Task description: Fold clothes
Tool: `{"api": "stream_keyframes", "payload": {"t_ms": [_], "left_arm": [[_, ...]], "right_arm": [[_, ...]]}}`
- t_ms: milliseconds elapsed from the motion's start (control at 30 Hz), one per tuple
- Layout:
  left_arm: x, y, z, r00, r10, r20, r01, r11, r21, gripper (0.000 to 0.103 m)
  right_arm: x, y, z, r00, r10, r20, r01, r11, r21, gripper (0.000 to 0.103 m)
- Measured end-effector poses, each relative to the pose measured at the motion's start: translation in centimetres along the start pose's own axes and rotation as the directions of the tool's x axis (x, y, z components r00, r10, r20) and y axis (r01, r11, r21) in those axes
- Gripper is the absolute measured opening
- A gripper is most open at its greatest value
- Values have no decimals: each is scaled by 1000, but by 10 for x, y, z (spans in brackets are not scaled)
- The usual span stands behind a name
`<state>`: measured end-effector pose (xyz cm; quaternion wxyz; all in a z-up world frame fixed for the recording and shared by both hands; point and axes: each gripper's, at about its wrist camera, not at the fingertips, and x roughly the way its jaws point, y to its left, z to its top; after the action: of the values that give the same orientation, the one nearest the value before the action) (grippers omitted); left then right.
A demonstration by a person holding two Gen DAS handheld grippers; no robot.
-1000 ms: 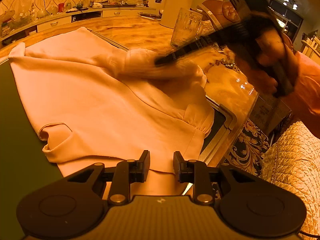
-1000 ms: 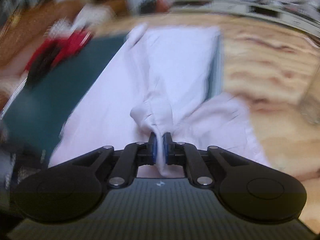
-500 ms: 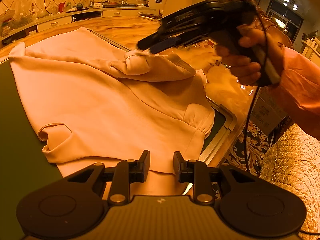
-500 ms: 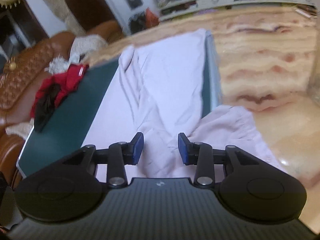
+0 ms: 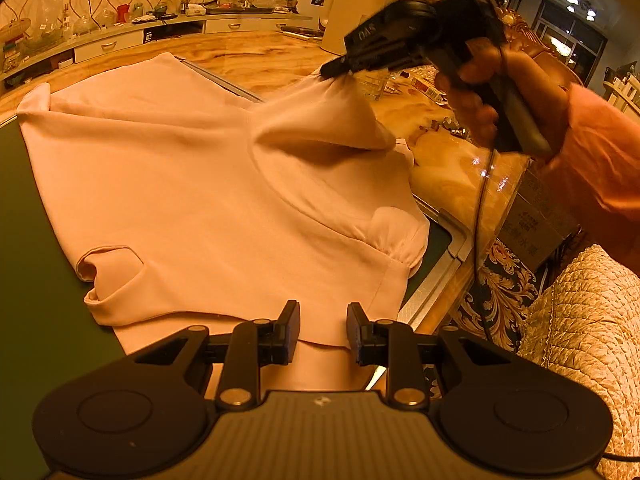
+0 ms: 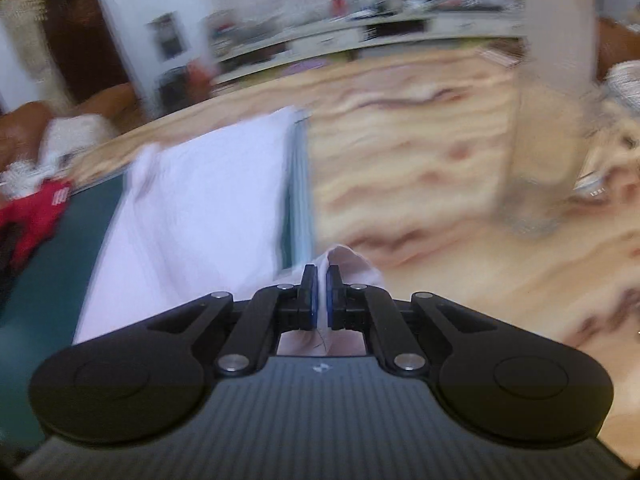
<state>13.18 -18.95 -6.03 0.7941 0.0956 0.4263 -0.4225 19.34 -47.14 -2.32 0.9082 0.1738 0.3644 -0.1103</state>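
The black right claw carries pale lettering, perhaps "DAS"; the cardboard box print is illegible.

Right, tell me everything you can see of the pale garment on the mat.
The pale garment is a thin, soft-looking blouse lying mostly flat on the dark green mat. One short gathered sleeve rests near the mat's metal edge; the neckline curls open nearer the left gripper, which hovers open above the hem. The right gripper is closing on the other sleeve, lifting it into a peak.
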Motion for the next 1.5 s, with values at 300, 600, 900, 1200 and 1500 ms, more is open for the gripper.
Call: {"api": "stream_keyframes", "payload": {"t_ms": [300,600,900,1200,1500], "left_arm": [[2,0,0,1000,-1,-2,1,1000,-1,30],[3,0,1,1000,-3,2,3,1000,-2,30],[2,1,1,1000,-11,-8,11,1000,-7,30],[-3,4,0,1000,-17,-21,18,1000,14,30],[-11,13,-8,999,-2,-44,2,1000,4,31]], "right_arm": [[2,-36,-7,989,-148,17,144,980,139,34],[-7,-93,-40,990,-47,-129,77,968,238,34],[2,-86,-43,990,53,-127,-9,945,326,9],[-62,-102,-58,994,-56,-89,90,892,444,11],[-61,-74,-65,997,-57,-43,68,936,346,14]]}}
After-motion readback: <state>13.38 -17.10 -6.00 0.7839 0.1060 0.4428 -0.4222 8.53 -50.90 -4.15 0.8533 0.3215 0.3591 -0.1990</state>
